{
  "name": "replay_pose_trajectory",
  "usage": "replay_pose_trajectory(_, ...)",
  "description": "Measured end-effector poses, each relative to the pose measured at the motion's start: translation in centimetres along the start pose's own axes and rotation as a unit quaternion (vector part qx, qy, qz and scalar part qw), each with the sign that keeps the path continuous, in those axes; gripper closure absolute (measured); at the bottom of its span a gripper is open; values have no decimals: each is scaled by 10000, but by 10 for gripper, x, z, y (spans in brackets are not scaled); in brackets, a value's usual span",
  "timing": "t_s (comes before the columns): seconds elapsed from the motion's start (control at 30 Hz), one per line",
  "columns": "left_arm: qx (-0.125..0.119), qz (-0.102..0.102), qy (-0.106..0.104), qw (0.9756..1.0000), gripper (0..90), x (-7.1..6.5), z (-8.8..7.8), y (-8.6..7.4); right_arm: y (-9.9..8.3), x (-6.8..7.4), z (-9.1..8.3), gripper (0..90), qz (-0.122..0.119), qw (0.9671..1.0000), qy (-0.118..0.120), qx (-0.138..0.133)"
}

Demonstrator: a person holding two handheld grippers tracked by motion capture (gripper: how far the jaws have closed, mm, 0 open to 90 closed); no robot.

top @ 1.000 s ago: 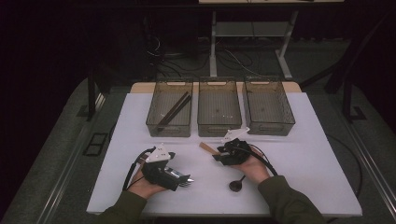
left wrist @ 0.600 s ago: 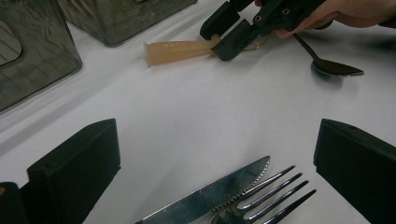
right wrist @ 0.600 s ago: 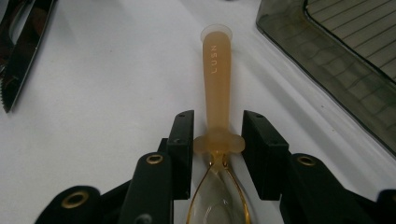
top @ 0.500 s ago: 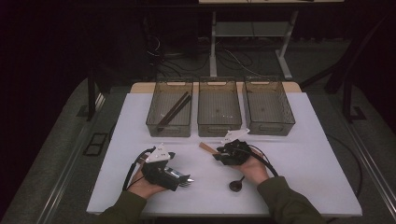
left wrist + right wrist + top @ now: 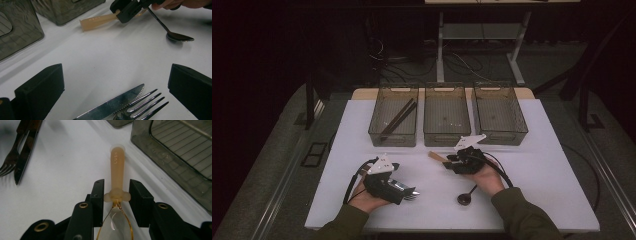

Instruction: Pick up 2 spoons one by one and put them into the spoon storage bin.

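Note:
My right gripper points at the bins, and its jaws have just been closing. They now press on the collar of an amber plastic utensil, whose handle lies on the white table toward the bins. In the high view this gripper sits mid-table with the amber handle sticking out to its left. My left gripper stands open, its jaws wide on either side of a steel knife and fork lying together. From above, the left gripper rests near the front edge.
A black spoon lies by the right hand, also seen as the spoon. Three clear grey bins stand in a row behind: the left bin holds dark sticks, beside the middle bin and right bin.
The right gripper has shifted slightly at the amber handle. The left hand has stayed put.

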State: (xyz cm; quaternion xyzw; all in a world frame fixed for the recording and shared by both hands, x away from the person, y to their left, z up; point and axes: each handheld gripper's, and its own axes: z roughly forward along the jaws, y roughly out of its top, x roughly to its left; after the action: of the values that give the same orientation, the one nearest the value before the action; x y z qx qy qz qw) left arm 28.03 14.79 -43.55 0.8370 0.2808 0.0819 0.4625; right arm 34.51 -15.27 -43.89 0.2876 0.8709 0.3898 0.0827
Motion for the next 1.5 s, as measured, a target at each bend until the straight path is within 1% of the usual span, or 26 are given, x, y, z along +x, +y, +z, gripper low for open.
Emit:
replay_pose_trajectory(0.23,-24,11,-12,10000,0,0,-1,0,3,-3,-10,668,43,9998,17,-179)
replay_pose_trajectory(0.3,-35,10,-15,10000,0,1,-2,-1,4,-3,-13,669,97,9997,27,-213)
replay_pose_trajectory(0.47,-11,9,-69,10000,0,1,-2,-2,7,-4,-20,669,83,9995,57,-304)
replay_pose_trajectory(0.6,19,60,-87,9999,0,0,-2,-3,12,-3,-28,668,80,9991,96,-413)
replay_pose_trajectory(0.67,-1,110,-79,9999,0,0,-5,-4,14,-4,-33,668,159,9985,157,-509)
replay_pose_trajectory(0.77,-58,86,-64,9999,0,1,-8,-5,19,-7,-42,668,206,9978,152,-610)
replay_pose_trajectory(0.87,-66,51,-68,9999,0,1,-9,-6,22,-11,-49,668,260,9968,126,-747)
replay_pose_trajectory(0.97,-66,126,-53,9999,0,-1,-8,-5,26,-17,-57,668,385,9953,120,-877)
replay_pose_trajectory(1.03,-51,150,-48,9999,0,-1,-8,-5,30,-21,-60,668,388,9949,94,-930)
replay_pose_trajectory(1.23,-85,124,-64,9999,0,0,-7,-5,44,-33,-66,668,422,9943,-66,-975)
replay_pose_trajectory(1.37,-83,142,-91,9998,0,-1,-7,-4,56,-42,-65,668,472,9944,-208,-923)
replay_pose_trajectory(1.5,-99,131,-112,9998,0,-1,-6,-4,70,-50,-62,668,542,9941,-280,-900)
